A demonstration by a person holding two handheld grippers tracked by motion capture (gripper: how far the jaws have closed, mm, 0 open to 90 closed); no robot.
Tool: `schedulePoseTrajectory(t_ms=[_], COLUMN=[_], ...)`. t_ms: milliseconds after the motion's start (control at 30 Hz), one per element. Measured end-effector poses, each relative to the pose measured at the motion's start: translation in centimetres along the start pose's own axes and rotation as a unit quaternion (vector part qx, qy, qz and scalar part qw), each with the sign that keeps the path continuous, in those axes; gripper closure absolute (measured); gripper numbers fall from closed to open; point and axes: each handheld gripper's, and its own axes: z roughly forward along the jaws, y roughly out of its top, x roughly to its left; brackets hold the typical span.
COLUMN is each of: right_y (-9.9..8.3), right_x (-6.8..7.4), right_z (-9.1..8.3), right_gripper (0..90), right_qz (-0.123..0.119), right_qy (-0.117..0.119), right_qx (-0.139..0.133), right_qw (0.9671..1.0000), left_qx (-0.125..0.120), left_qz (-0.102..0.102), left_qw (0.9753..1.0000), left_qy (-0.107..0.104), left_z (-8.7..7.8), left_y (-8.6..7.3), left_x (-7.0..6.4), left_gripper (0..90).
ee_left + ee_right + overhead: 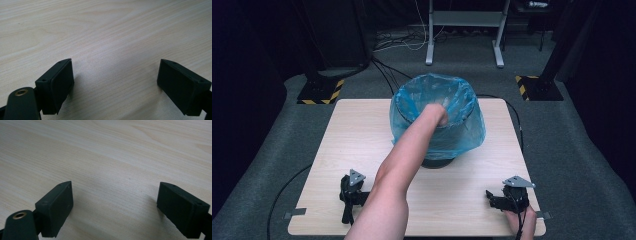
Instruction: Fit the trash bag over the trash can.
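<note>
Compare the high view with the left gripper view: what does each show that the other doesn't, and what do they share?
High view alone: a bare hand reaching into the bin lined with a blue bag, the right gripper resting on the table with a hand on it, and the floor with stands and cables.

Left gripper view alone: a close look at its open fingers, wide apart, with nothing between them.

Both: the left gripper lying on the light wood table.

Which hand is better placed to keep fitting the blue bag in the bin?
Left: the left hand is already at the blue bag rim; the right hand rests at the table's near edge.
</note>
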Motion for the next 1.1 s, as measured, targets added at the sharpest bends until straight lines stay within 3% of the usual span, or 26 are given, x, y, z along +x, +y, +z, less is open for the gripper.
schedulePoseTrajectory(t_ms=[433, 1100], right_y=[0.06, 0.10], right_x=[0.01, -0.01], right_z=[0.13, 0.19], right_gripper=[7.3, 7.1], right_qz=[-0.004, 0.003], right_qy=[0.007, 0.000], right_qx=[0.006, 0.007], right_qw=[0.9999, 1.0000], left_qx=[-0.001, -0.001], left_qz=[-0.001, 0.000], left_qw=[1.0000, 1.0000], left_qy=[0.001, 0.000], left_z=[0.01, 0.02], left_y=[0.00, -0.01], left_x=[-0.01, 0.01], left_gripper=[13.6, 13.6])
